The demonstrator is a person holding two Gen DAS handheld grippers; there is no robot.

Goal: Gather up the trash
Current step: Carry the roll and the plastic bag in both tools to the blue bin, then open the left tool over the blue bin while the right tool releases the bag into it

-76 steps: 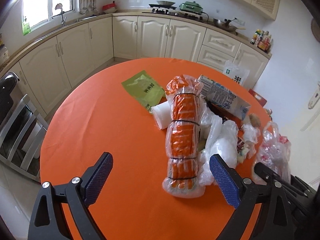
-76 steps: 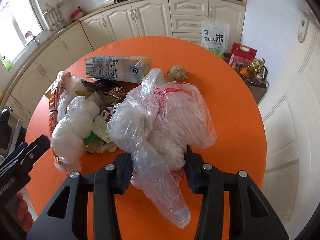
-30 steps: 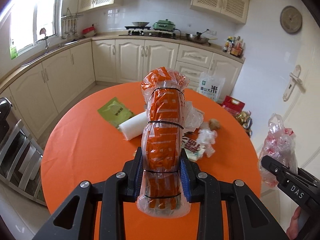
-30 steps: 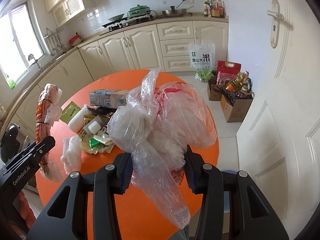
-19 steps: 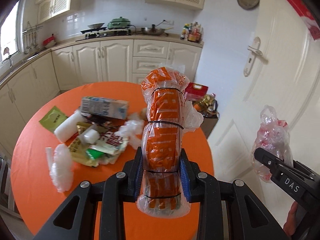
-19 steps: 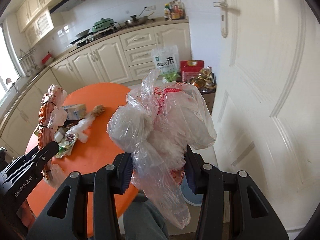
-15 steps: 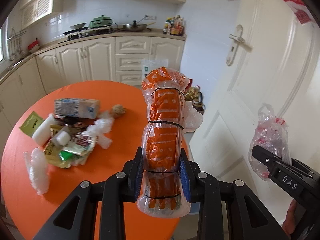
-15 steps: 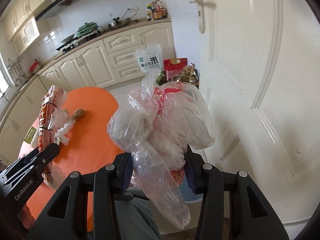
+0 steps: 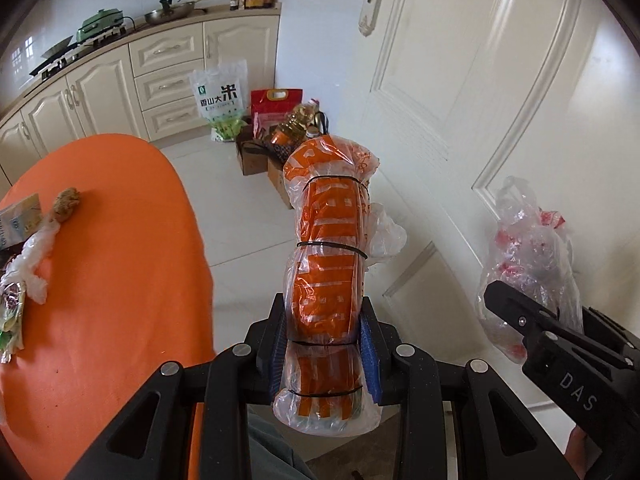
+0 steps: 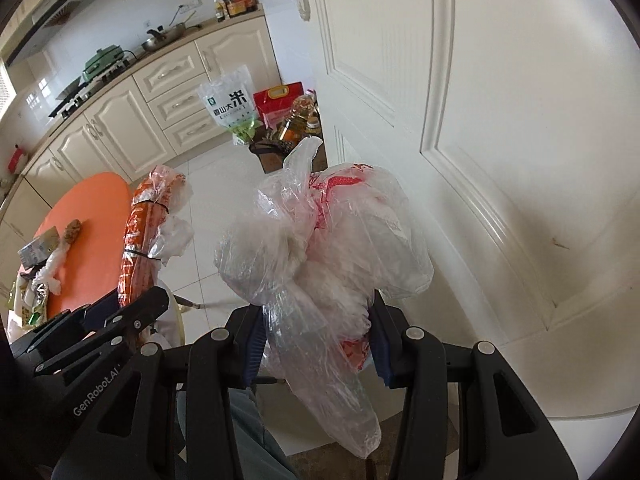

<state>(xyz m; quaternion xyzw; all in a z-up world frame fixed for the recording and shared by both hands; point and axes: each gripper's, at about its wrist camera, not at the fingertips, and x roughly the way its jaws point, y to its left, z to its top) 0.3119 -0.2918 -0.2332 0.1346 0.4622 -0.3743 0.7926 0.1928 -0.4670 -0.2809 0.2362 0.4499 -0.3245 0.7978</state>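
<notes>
My left gripper (image 9: 325,344) is shut on a long orange plastic-wrapped roll (image 9: 328,248) bound with black bands, held upright off the table's right edge, over the floor. The roll also shows in the right wrist view (image 10: 142,236). My right gripper (image 10: 316,344) is shut on a crumpled clear plastic bag with red print (image 10: 324,248), held in the air in front of a white door; the bag also shows at the right of the left wrist view (image 9: 528,256). More trash lies on the orange round table (image 9: 120,280): a white plastic wad (image 9: 34,260), a brown lump (image 9: 66,199), wrappers (image 9: 10,312).
A white door (image 10: 500,120) stands close on the right. On the tiled floor by the cabinets (image 9: 168,76) are a rice bag (image 9: 218,100), a red bag (image 9: 276,104) and cardboard boxes with bottles (image 9: 280,148). A person's leg (image 10: 248,432) is below the grippers.
Both grippers have swung right, away from the table toward the door, each still holding its load. The table has slid to the left edge of both views.
</notes>
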